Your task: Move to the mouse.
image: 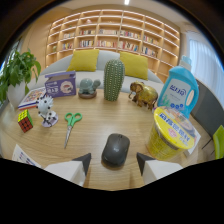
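**Gripper view: mouse dead ahead, approach nearly home**

Gripper view has the hand-held gripper point(114, 162) spread wide and carrying nothing, its two fingers framing the dark grey mouse point(116, 149), which lies flat on the wooden table point(95, 127) just ahead of the tips. The approach looks all but done; I'd say the next move calls for a short, straight push forward, keeping the mouse centred between the fingers. To the right, close by, a yellow noodle cup point(169, 134) leans in, so drift that way risks a bump. Green-handled scissors point(71, 126) lie to the left. Farther off stand a ceramic cactus point(113, 80), a golden elephant point(143, 94) and a blue detergent bottle point(179, 90). Beyond them, a sofa with yellow cushions and tall bookshelves.
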Demonstrator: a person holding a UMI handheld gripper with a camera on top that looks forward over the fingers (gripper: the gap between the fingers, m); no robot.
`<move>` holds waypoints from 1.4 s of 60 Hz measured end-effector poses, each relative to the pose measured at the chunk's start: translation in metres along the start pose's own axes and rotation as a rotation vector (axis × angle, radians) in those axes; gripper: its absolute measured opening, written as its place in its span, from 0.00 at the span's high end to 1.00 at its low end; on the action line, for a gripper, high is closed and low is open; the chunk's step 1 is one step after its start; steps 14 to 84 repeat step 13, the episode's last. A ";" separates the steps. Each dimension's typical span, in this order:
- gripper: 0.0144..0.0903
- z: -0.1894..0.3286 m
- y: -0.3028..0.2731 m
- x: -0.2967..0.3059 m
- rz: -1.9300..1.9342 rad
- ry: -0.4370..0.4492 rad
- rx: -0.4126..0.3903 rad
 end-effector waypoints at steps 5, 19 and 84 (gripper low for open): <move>0.05 0.000 0.001 0.001 0.007 0.007 0.000; 0.05 -0.001 0.001 0.004 0.015 0.006 -0.001; 0.05 -0.001 0.001 0.004 0.015 0.006 -0.001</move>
